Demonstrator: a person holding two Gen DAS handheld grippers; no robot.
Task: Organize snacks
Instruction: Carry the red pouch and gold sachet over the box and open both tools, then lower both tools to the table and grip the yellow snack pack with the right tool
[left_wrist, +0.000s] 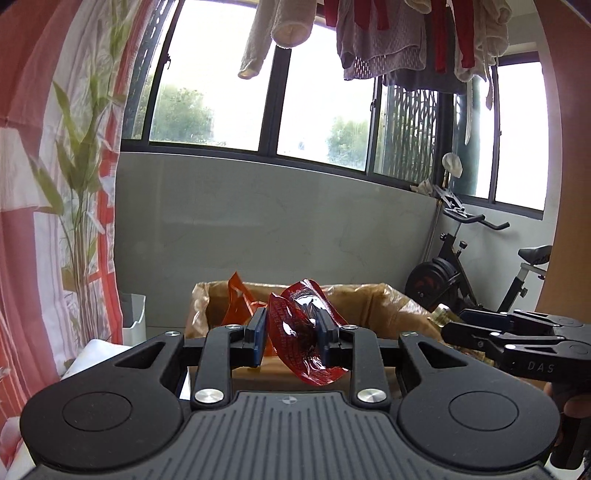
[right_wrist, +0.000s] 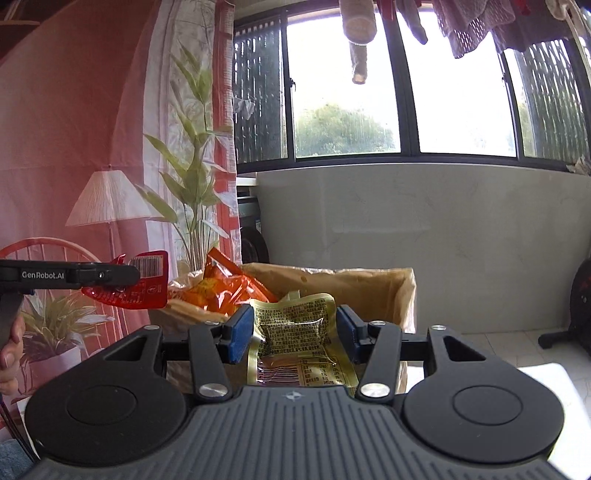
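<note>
Both my hands carry a snack packet at the lined cardboard box (right_wrist: 369, 288).

My left gripper (left_wrist: 291, 338) has its fingers clamped on a crumpled red packet (left_wrist: 306, 332), held up before the box. My right gripper (right_wrist: 295, 332) holds a yellow packet (right_wrist: 295, 332) between its blue fingers (right_wrist: 238, 332); orange packets (right_wrist: 225, 284) lie in the box.

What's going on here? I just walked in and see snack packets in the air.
A person is sorting snacks with two handheld grippers. The left gripper is clamped on a red packet; the right gripper holds a yellow packet. Both are raised by a paper-lined box that already has orange packets in it.
</note>
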